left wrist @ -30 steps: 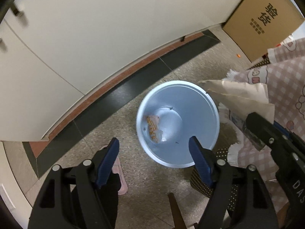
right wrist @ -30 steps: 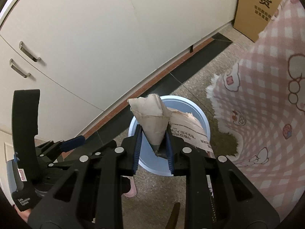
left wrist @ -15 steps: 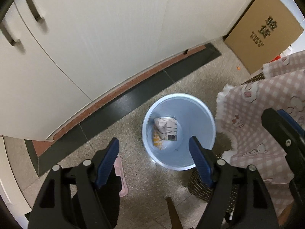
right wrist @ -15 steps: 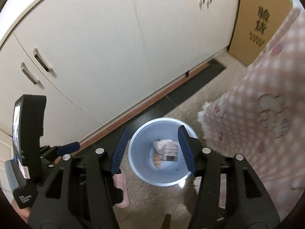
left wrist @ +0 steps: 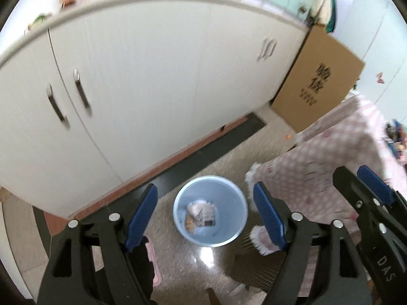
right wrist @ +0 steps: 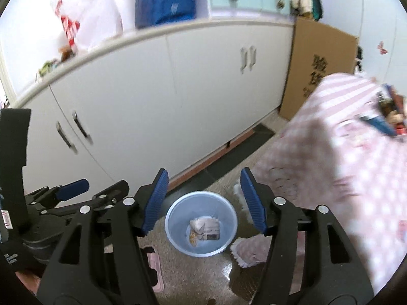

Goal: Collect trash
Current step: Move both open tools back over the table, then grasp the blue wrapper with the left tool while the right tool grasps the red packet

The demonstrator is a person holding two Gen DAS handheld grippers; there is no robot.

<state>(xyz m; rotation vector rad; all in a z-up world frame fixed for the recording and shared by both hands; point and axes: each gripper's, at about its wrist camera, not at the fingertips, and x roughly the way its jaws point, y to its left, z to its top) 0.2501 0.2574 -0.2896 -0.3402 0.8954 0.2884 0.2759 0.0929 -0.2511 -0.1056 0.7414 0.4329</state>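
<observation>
Light-blue bin (left wrist: 210, 211) on floor before white cabinet (left wrist: 152, 81); crumpled paper packaging (left wrist: 202, 212) at bin bottom. Left gripper (left wrist: 205, 216) above bin, wide, empty. Right gripper (right wrist: 203, 200) above bin, jaws opening, nothing between.

Both views are bright and evenly lit, washing out to a pale blue-white haze toward the top, with dark vignette corners and strong fisheye bending that curves the white cabinets (left wrist: 157, 81) into an arc. Motion blur smears the cabinet handles (right wrist: 76, 132), the pink checked cloth (right wrist: 356, 167) and the cardboard box (left wrist: 318, 81). A small glare patch shines on the floor (left wrist: 203, 256).
</observation>
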